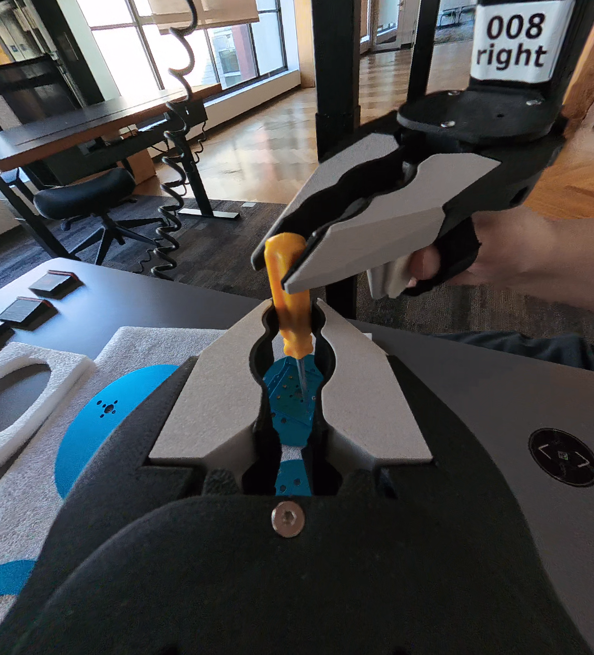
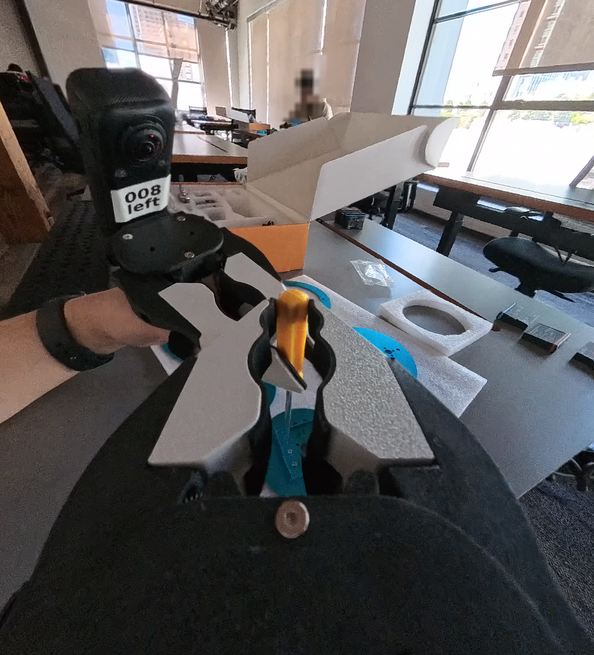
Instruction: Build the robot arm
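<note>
The right gripper (image 2: 292, 304) has its fingers closed on the handle of an orange screwdriver (image 2: 292, 329), gripping it near the top and holding it nearly upright. The thin metal shaft (image 2: 289, 411) points down, and its tip meets a small blue perforated bracket (image 1: 293, 397), which sits over a white foam sheet (image 1: 139, 351) on the grey worktop (image 1: 465, 390).

The left gripper (image 1: 293, 308) reaches in from the other side. Its fingers are nearly closed around the lower part of the same orange handle, just above the shaft; whether they press on it or only flank it cannot be told. In the right wrist view 1 left fingertip (image 2: 284, 375) crosses in front of the handle's lower end.

Blue discs (image 1: 111, 407) with small holes lie on the foam beside the bracket. A white foam block (image 2: 433, 319) with an oval cut-out lies farther out, and 3 small dark boxes (image 2: 545, 335) stand in a row beyond it. An open orange and white carton (image 2: 277, 244) stands at the far end of the worktop, with a clear plastic bag (image 2: 371, 273) near it.
</note>
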Available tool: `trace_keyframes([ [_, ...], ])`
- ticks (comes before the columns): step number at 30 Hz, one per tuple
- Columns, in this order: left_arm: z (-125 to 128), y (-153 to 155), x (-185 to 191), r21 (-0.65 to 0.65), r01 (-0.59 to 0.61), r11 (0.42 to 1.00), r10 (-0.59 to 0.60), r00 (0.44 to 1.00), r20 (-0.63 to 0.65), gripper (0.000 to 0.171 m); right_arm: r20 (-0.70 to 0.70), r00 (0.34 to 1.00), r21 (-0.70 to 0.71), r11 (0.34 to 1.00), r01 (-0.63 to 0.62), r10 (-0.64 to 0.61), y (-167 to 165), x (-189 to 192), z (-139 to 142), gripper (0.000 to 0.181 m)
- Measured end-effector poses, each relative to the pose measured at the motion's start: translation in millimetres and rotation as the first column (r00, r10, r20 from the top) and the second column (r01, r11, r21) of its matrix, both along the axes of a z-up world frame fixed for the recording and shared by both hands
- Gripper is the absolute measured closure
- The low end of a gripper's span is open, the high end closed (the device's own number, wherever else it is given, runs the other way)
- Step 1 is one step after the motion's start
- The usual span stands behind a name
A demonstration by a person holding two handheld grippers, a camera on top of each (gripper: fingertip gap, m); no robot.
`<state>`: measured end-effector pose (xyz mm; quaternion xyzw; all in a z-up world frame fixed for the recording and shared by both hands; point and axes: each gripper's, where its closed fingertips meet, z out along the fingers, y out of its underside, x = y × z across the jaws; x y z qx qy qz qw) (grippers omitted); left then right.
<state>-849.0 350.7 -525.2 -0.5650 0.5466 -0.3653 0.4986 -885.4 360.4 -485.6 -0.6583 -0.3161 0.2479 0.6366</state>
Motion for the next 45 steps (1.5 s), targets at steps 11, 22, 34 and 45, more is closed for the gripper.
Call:
trace_keyframes([
  [11,1.2,-2.5,-2.1,-0.033,0.043,0.999,-0.042,0.999,0.032,0.156,0.026,0.973,-0.062,0.971,-0.229,0.231,-6.6,0.9,-0.7,0.164],
  [22,12.7,2.6,-8.9,-0.016,-0.035,0.999,0.036,0.999,0.036,0.155,0.056,0.998,-0.057,0.998,0.023,-0.02,1.3,6.4,-0.9,0.164],
  [34,13.1,-0.7,-8.9,-0.032,0.003,0.999,-0.002,0.999,0.041,0.155,0.26,0.92,-0.252,0.94,-0.23,0.294,-1.4,2.9,-4.5,0.165],
  [45,5.9,1.4,-5.2,0.013,-0.143,0.99,0.144,0.986,-0.089,0.143,0.263,0.962,-0.275,0.961,0.003,0.073,3.7,8.5,-5.5,0.165],
])
